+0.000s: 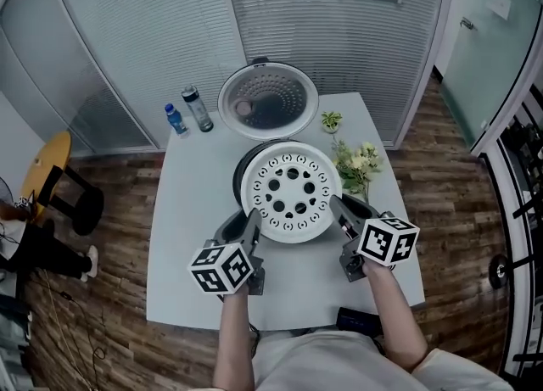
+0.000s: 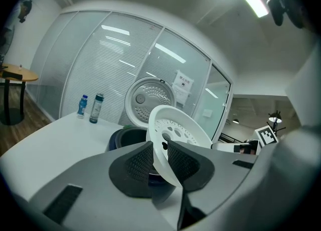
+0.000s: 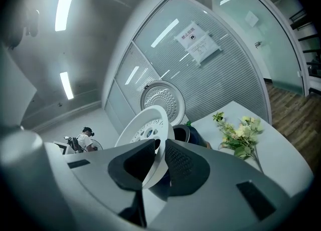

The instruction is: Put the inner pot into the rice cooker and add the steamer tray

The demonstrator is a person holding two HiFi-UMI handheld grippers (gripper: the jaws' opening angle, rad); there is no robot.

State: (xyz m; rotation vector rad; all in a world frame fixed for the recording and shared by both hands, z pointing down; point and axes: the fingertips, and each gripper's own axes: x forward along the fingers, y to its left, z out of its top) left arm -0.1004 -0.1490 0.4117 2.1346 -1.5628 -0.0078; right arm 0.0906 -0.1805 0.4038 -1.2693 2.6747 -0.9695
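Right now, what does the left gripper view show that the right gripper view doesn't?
Only the left gripper view: a blue bottle and a darker bottle standing on the white table, plus a round wooden side table at far left. Only the right gripper view: the flower sprig lying on the table, and a person in the background. Both: the steamer tray clamped by its rim between that view's jaws, the rice cooker's open lid behind it, and the posted paper notice.
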